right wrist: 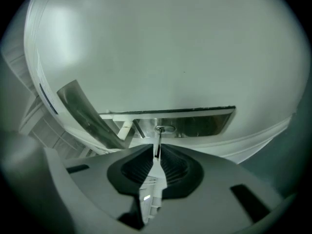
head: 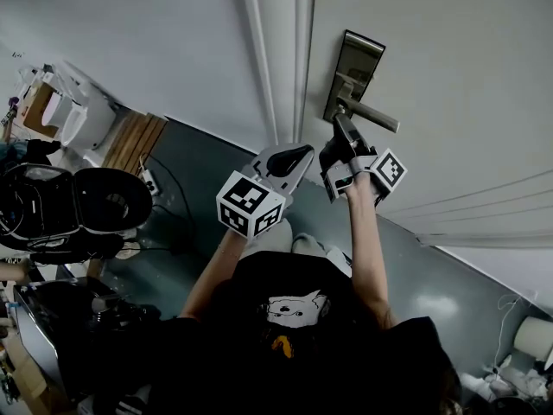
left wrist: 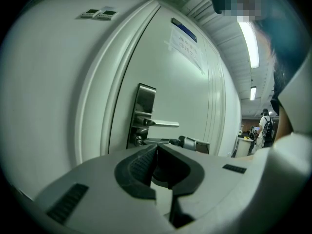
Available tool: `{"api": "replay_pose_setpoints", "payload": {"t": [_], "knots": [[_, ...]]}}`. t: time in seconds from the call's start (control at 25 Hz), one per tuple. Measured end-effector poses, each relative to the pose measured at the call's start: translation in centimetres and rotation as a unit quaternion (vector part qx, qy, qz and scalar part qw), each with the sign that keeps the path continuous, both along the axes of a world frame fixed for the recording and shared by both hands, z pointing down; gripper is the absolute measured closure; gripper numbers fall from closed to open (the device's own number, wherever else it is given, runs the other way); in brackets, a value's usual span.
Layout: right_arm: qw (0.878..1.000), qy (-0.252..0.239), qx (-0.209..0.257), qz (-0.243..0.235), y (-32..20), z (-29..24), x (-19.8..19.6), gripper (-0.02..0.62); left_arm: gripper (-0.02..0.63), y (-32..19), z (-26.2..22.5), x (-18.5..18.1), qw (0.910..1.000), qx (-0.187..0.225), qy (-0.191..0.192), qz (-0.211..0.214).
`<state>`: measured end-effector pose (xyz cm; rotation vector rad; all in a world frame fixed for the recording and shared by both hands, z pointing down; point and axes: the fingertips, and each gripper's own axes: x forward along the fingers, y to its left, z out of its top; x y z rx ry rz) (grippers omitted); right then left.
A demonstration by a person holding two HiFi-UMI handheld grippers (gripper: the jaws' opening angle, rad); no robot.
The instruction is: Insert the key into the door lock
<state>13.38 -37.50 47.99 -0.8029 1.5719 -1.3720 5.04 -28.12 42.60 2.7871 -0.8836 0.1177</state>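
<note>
Key: a thin, flat, silver metal key, seen edge-on, upright between the right gripper's black ribbed pads.
Key position: its tip meets the round keyhole in the brushed-steel lock plate; how far in it sits cannot be told.
Right gripper: clenched on the key and held up at the lock, just under the steel lever handle.
Left gripper: jaws pressed together with nothing between them; it is held beside the right gripper, away from the door, and points towards the lock.
Count, task things: one key, one lock plate, one keyhole, one lever handle.
Count, tools: two grey grippers, each with one black-and-white marker cube.
Count, other: two small rectangular plates high on the wall, and one paper notice taped to the door.
Surface: a smooth white door with a white frame to the left of the lock.
Room: a grey-green floor; a slatted wooden panel leans at the white wall; a lit corridor with ceiling strip lights and a distant person wearing a backpack.
</note>
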Motion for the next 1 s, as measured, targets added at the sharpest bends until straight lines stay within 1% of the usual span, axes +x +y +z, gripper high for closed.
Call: {"api": "replay_pose_setpoints", "payload": {"t": [0.12,0.28,0.52,0.68,0.84,1.0], "knots": [[0.999,0.033,-0.014,-0.002,0.7,0.7,0.4,0.560,0.597,-0.1,0.1,0.5,1.0000,-0.010,-0.001,0.001],[0.999,0.044,-0.027,-0.009,2.4,0.8,0.2,0.560,0.597,0.3,-0.4,0.5,0.9998,-0.020,0.000,-0.001],[0.994,0.096,-0.030,-0.036,5.2,1.1,-0.4,0.561,0.597,1.0,-0.7,0.6,0.9995,-0.030,-0.002,-0.013],[0.993,0.106,-0.037,-0.040,6.5,0.9,-0.3,0.560,0.597,1.9,-1.0,0.8,0.9992,-0.035,-0.006,-0.017],[0.993,0.104,-0.030,-0.048,7.9,-0.1,-0.6,0.560,0.597,2.7,-1.7,0.9,0.9992,-0.035,-0.009,-0.019],[0.989,0.135,-0.018,-0.060,9.3,-0.4,-0.8,0.561,0.597,3.3,-1.6,1.2,0.9989,-0.041,-0.016,-0.018]]}}
